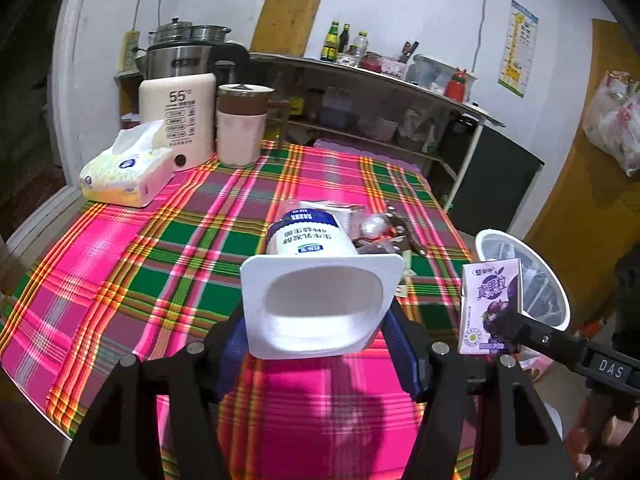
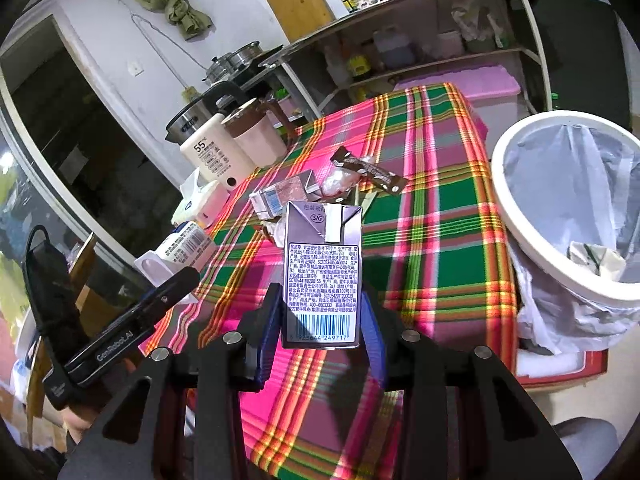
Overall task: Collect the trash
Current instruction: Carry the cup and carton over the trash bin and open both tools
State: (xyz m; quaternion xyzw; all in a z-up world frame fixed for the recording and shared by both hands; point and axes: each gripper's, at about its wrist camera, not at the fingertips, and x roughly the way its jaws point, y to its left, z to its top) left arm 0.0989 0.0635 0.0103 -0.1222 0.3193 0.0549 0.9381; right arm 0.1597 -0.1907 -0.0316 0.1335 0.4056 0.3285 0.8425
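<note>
My left gripper (image 1: 320, 332) is shut on an empty white yogurt cup (image 1: 316, 276), held on its side above the plaid tablecloth (image 1: 160, 248) with its mouth toward the camera. My right gripper (image 2: 320, 332) is shut on a purple drink carton (image 2: 322, 272), upright, barcode side facing me. The same carton (image 1: 490, 308) shows at the right of the left wrist view, and the cup (image 2: 176, 250) at the left of the right wrist view. A white bin (image 2: 568, 200) with a plastic liner stands beside the table's right edge. More trash lies mid-table: a small box (image 2: 280, 196) and wrappers (image 2: 368, 172).
At the table's far left corner stand a cream kettle (image 1: 180, 120), a pink lidded cup (image 1: 242, 124) and a tissue pack (image 1: 128, 172). A shelf unit (image 1: 380, 92) with bottles lines the back wall. A red and white box (image 2: 560, 364) sits under the bin.
</note>
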